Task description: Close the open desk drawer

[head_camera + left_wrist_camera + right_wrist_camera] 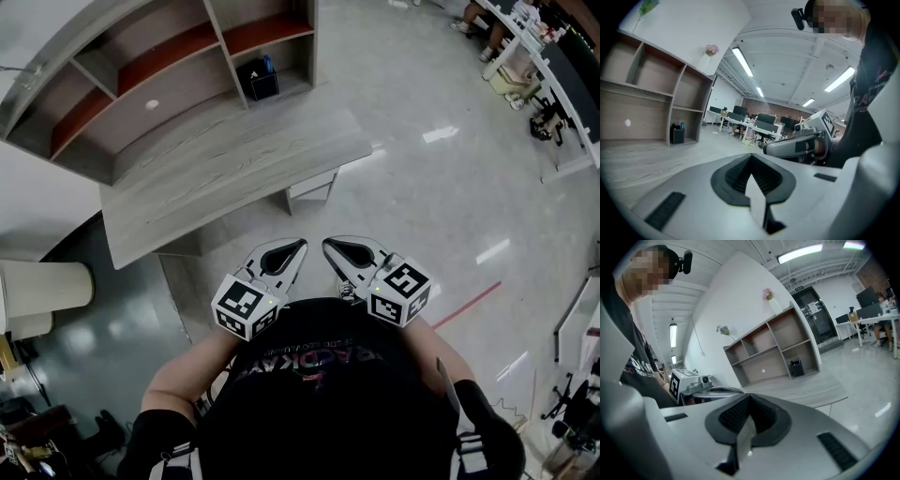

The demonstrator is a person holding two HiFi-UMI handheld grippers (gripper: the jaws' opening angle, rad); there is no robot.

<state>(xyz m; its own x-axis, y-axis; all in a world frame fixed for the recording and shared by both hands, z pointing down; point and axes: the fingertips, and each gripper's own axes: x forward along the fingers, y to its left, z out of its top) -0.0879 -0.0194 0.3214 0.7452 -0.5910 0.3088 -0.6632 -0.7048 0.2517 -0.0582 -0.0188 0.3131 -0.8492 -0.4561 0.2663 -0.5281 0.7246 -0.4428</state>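
Drawer (314,185) stands open under the desk (225,169); closing not yet begun; left gripper (292,251) and right gripper (336,251) both closed, empty, well apart from it.

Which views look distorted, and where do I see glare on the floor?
Head view: lamp glare streaks the glossy floor. Both gripper views: the fisheye lens bends the shelf lines, and the picture corners are black.
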